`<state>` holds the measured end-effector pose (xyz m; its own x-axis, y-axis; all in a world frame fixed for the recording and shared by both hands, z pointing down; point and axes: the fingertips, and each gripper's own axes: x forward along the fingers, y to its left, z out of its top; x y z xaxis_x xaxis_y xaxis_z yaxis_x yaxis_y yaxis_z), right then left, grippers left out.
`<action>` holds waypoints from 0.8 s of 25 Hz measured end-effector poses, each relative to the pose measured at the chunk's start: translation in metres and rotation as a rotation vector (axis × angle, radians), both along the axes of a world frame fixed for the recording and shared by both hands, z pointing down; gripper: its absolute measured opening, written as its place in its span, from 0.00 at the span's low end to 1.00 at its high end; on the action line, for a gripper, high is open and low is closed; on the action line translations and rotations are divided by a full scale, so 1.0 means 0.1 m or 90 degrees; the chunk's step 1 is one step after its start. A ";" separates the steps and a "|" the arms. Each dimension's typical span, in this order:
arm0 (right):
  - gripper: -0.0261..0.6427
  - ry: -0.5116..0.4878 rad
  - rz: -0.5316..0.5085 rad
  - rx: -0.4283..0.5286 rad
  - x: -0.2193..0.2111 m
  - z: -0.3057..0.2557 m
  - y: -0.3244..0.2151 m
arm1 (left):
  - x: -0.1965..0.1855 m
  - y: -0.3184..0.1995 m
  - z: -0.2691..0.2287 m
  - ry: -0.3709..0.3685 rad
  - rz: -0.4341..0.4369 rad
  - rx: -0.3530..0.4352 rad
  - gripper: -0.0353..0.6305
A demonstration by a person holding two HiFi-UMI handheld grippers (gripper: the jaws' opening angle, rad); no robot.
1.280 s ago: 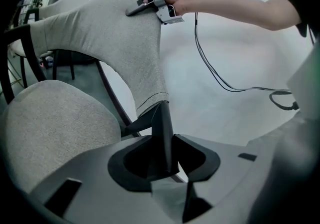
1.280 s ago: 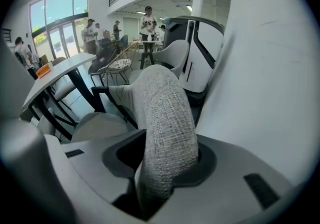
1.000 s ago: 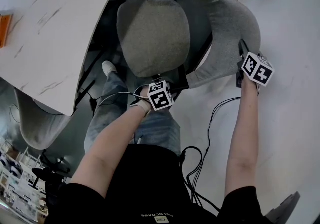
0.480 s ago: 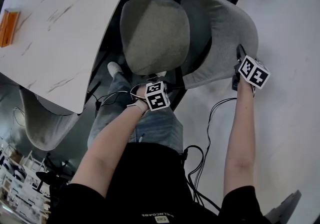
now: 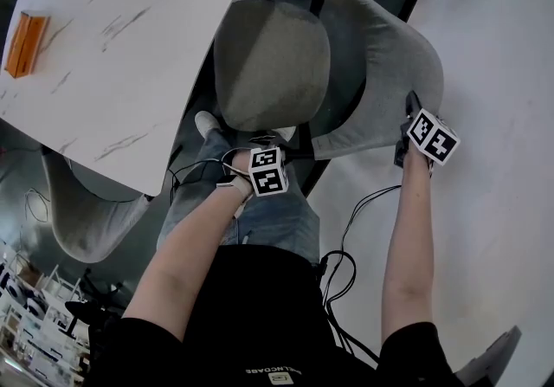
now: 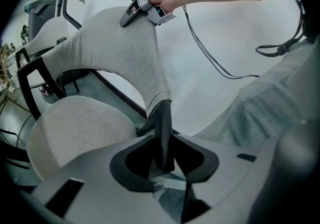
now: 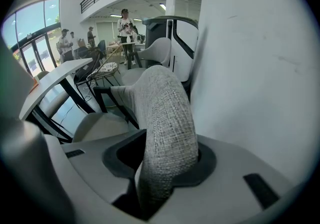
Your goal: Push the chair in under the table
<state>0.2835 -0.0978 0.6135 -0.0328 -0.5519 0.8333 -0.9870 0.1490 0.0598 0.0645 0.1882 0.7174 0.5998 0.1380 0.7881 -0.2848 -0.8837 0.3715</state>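
Grey backrest (image 7: 167, 113) fabric of the chair (image 5: 381, 56) fills the right tool (image 7: 165, 165), whose jaws clamp its top edge. Left tool (image 6: 162, 155) jaws, just closing further, grip the black strut (image 6: 162, 123) at the backrest's lower end. Seat (image 5: 273, 65) edge meets the curved rim of the white tabletop (image 5: 130, 56); most of the chair stands outside it. Open pale floor (image 5: 493, 160) lies along the chair's right side.
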 end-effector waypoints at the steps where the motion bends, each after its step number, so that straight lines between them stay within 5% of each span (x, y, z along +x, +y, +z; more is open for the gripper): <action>1: 0.27 0.000 0.004 0.000 0.00 0.00 0.03 | -0.03 0.01 0.00 -0.002 0.003 0.003 0.23; 20: 0.25 -0.036 0.085 0.003 -0.32 -0.01 0.61 | -0.71 0.28 0.00 -0.080 0.075 0.061 0.22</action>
